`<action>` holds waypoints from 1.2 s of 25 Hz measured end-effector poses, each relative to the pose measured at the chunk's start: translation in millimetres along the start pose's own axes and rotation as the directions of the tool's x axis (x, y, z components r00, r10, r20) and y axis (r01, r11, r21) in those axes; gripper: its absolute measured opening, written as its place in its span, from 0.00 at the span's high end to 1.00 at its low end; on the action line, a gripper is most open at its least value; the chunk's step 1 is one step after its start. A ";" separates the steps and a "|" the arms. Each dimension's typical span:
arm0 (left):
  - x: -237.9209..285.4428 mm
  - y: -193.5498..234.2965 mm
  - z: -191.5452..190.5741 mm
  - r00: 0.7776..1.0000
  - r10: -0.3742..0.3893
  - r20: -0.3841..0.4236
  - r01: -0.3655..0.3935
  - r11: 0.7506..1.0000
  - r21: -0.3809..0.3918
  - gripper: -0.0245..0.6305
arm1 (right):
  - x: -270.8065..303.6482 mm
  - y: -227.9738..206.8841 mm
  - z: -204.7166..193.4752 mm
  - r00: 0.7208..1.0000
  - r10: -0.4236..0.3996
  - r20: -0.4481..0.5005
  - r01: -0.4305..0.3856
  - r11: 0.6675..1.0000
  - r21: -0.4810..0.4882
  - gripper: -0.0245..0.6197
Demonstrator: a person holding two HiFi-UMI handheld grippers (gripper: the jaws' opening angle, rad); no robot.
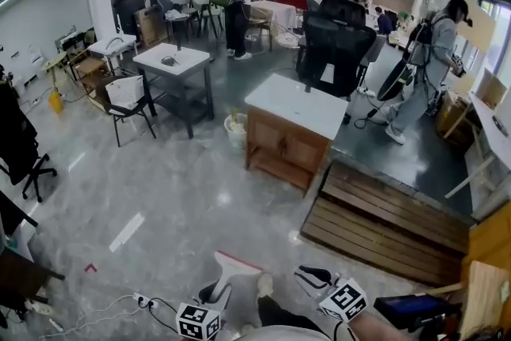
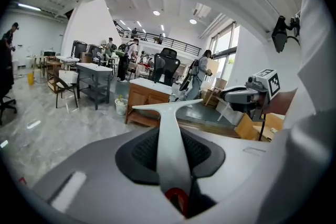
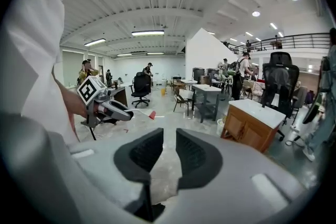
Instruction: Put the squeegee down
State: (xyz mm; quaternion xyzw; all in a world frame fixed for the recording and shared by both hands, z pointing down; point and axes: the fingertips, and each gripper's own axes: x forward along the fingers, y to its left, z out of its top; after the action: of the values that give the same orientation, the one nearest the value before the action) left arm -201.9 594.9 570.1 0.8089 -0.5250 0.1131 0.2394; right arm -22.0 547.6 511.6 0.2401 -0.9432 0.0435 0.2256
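Left gripper [image 2: 169,150] pinches the squeegee [image 2: 167,115] handle in mid-air; right gripper [image 3: 167,150] spread, empty. Released short of the bench [image 1: 297,104], it would likely hit the floor [image 1: 176,196].

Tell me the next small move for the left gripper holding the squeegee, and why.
Probably carry the squeegee forward toward the white-topped wooden cabinet before releasing. The left gripper is shut on the squeegee's handle above the floor, with no surface beneath it; that cabinet looks like the nearest flat top ahead. The right gripper is open, holding nothing.
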 end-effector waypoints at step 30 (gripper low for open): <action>312.0 111.8 234.3 0.995 -0.054 -0.079 0.062 0.993 0.103 0.82 | 158.3 -333.2 57.2 0.993 -0.075 0.087 0.065 0.991 0.116 0.76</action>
State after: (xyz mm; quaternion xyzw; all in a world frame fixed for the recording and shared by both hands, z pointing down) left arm -186.9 190.9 534.1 0.8305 -0.4850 0.1643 0.2191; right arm -11.6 174.6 522.3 0.2871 -0.9395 0.0778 0.1698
